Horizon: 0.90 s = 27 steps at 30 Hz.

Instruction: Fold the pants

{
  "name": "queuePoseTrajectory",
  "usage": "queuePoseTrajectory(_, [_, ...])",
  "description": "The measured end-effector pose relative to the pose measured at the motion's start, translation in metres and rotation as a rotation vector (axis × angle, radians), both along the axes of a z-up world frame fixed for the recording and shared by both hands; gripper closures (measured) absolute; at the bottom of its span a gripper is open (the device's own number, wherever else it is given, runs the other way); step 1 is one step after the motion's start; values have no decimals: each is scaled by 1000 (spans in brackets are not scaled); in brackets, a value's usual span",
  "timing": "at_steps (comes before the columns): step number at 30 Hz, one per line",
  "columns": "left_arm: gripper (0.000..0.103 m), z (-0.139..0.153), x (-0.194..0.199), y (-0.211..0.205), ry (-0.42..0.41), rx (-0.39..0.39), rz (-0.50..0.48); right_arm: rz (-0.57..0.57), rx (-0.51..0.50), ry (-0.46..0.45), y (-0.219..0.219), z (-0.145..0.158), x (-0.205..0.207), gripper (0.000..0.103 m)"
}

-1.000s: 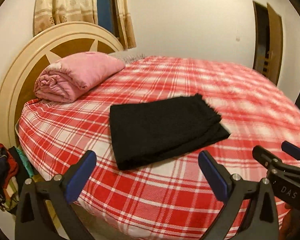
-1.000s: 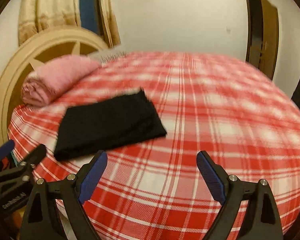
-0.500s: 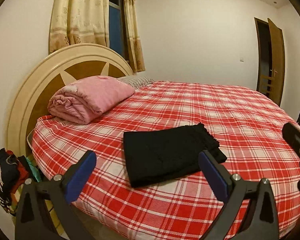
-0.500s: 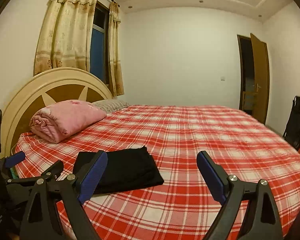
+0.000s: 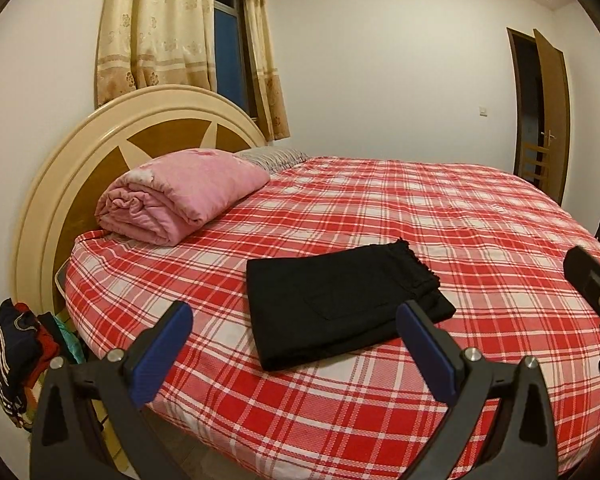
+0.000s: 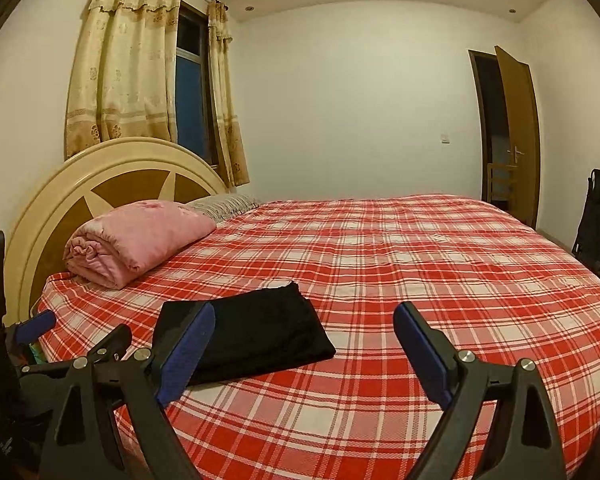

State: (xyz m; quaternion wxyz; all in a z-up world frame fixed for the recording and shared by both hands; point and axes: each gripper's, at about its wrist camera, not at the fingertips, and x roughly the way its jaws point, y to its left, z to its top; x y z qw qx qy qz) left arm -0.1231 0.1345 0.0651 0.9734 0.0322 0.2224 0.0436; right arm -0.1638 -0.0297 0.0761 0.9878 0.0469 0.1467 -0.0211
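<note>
Black pants (image 5: 340, 304) lie folded into a flat rectangle on the red plaid bed (image 5: 440, 216), near its front left edge. They also show in the right wrist view (image 6: 256, 336). My left gripper (image 5: 296, 352) is open and empty, held back from the bed, short of the pants. My right gripper (image 6: 304, 352) is open and empty, to the right of the pants and clear of them. The left gripper also shows at the left edge of the right wrist view (image 6: 76, 340).
A rolled pink quilt (image 5: 180, 196) rests against the round headboard (image 5: 72, 160) with a striped pillow (image 5: 274, 157) behind it. Clothes (image 5: 16, 352) are piled beside the bed at left. An open door (image 6: 516, 140) and a black bag (image 6: 598, 220) are at right.
Both grippers have pulled back and tilted up from the bed, so the pants sit farther away and lower in view. The pants have not moved.
</note>
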Motion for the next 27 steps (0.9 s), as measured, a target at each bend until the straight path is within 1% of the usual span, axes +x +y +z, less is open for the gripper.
queuePoseTrajectory(20, [0, 0, 0, 2, 4, 6, 7, -4, 6, 2, -2, -1, -1, 11])
queuePoseTrajectory(27, [0, 0, 1, 4, 5, 8, 28, -11, 8, -7, -3, 1, -2, 11])
